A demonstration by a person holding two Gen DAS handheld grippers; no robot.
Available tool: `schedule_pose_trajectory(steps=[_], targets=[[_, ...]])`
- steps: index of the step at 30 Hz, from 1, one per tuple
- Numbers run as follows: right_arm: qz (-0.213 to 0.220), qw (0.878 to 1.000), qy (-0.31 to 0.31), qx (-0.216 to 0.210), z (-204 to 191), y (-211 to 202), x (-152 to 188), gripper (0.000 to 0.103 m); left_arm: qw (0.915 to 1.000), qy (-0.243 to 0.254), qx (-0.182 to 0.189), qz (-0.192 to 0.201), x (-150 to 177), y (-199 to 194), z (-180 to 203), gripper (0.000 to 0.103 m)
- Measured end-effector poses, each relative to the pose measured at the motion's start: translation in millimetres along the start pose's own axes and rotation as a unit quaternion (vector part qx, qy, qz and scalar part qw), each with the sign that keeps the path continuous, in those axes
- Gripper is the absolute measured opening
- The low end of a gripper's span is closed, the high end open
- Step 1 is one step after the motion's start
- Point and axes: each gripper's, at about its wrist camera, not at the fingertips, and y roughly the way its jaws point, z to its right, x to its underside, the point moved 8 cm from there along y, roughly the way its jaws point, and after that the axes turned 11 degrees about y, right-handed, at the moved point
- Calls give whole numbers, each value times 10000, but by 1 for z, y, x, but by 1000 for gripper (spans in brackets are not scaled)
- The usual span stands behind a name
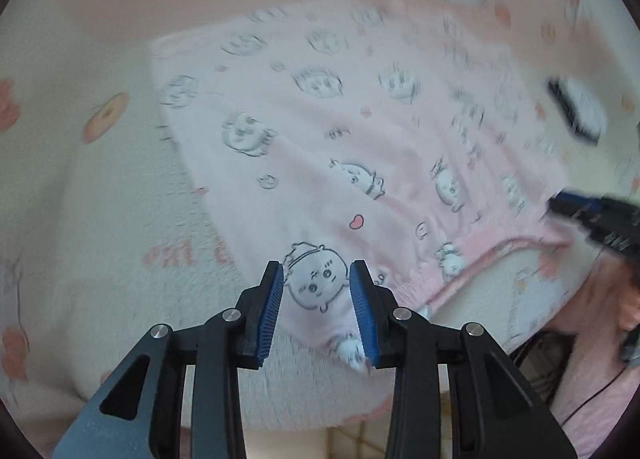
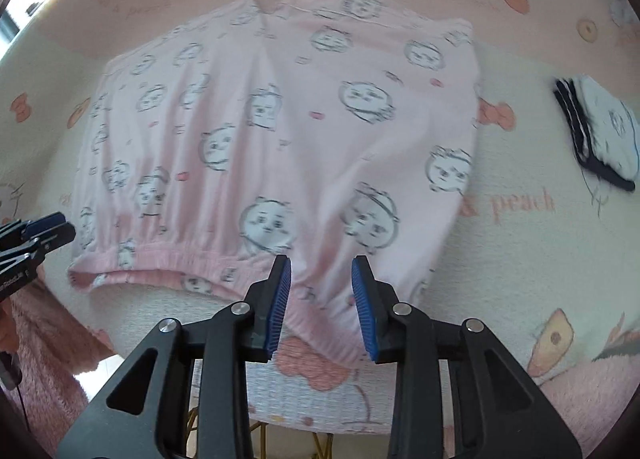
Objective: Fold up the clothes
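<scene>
We see the pink cartoon-printed shorts [image 2: 276,131] spread flat over most of the tabletop [image 2: 520,259] under its cream-and-pink cat-print cloth, leaving bare strips along both sides and the far edge. To the right, well apart from the shorts, a small folded white-and-navy garment [image 2: 600,131] takes up room. The left claw [image 2: 44,233] stands at the waistband's left corner.

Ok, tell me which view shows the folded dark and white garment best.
The right wrist view: the folded garment lies sharp and whole beside the pink shorts. The left wrist view shows it small and blurred near the edge.
</scene>
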Motion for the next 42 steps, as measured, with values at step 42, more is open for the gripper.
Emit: schedule_pose_trajectory(steps=[42], targets=[[780,9943,541,483,135,-12,-183,45,9930,312,198,1125,-181,-5,27,35]])
